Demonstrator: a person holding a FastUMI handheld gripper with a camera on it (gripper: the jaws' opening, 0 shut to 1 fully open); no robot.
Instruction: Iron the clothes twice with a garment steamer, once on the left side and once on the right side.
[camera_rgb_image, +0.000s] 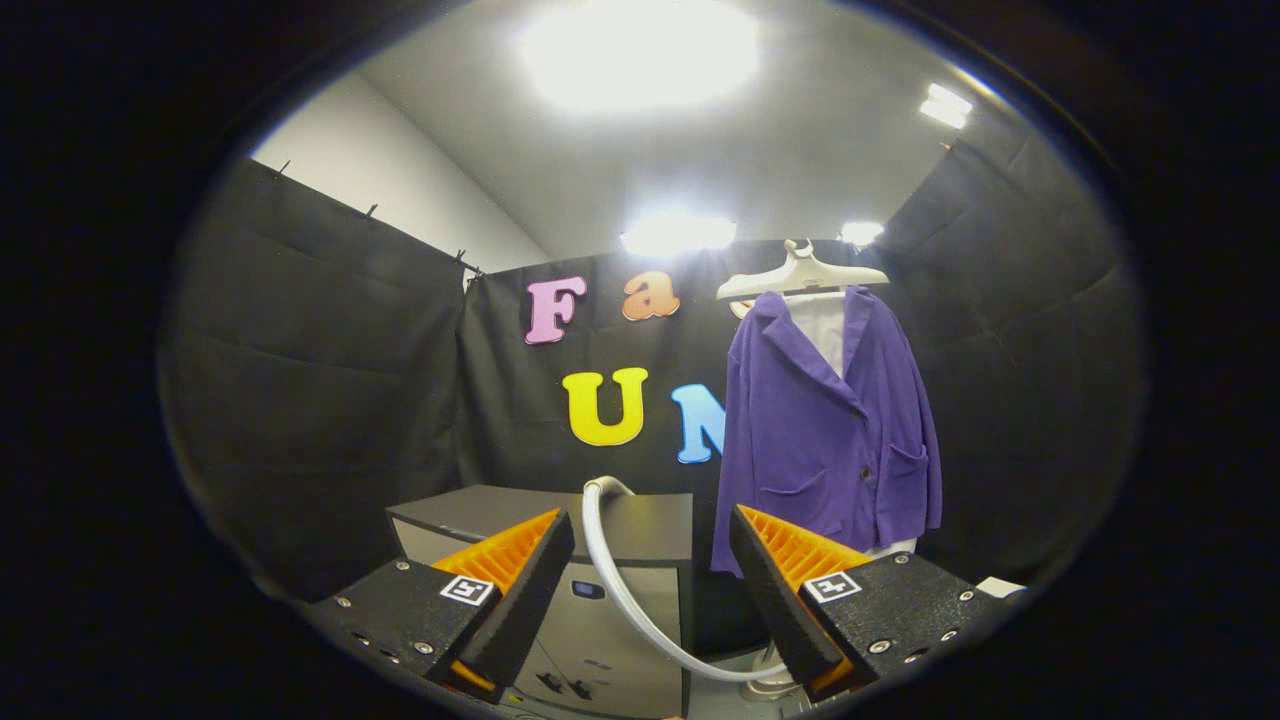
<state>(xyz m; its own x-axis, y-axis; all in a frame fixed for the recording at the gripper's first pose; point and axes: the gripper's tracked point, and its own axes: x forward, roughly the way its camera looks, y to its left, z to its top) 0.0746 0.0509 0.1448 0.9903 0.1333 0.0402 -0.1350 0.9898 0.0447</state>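
Two fingers of the tool (650, 585) were spread wide apart w/ nothing between the pads; we saw only a pale hose (622, 585) running through the gap, further off, not touched by either finger. The hose rose from a grey box-like unit (600, 560) just ahead of the fingers, curved down and swept toward a white base (772, 683) by the right finger. Beyond the right finger hung a purple jacket (830, 430) on a white hanger (800, 272), front facing us, w/ a white lining or shirt (822, 330) showing at the open collar. The jacket hung upright, well apart from the tool, approx. level w/ the top of the grey unit at its hem.
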